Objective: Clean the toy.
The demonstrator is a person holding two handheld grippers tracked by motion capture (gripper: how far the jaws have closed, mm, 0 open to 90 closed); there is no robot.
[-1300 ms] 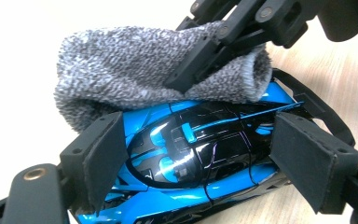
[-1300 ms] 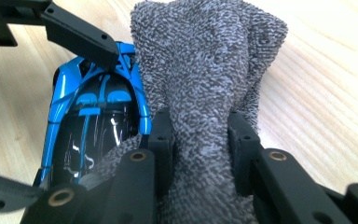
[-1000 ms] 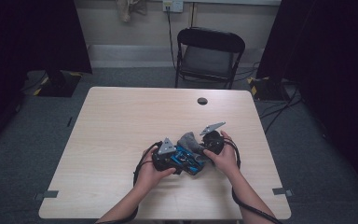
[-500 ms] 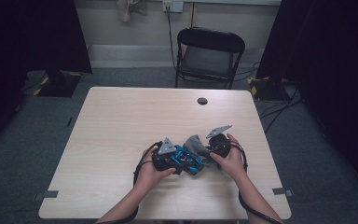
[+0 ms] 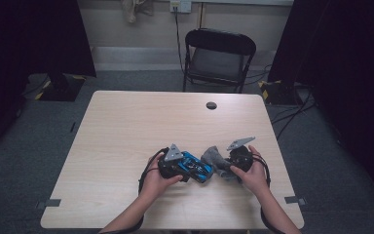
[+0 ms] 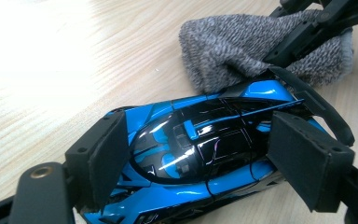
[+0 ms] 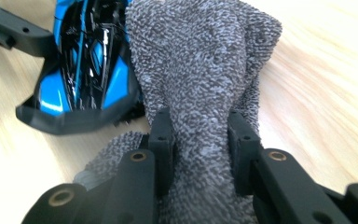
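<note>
While my left claw (image 5: 195, 170) clamps the blue toy car (image 5: 196, 167) by its flanks on the near table (image 5: 126, 126), its long axis running left to right, my right claw (image 5: 222, 165), pinching the grey cloth (image 5: 213, 157), sits just right of its tail.

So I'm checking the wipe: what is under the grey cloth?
The grey cloth drapes over one end of the blue toy car, pinched by the right tool. Beside it lies bare table. The car's covered end is hidden.
</note>
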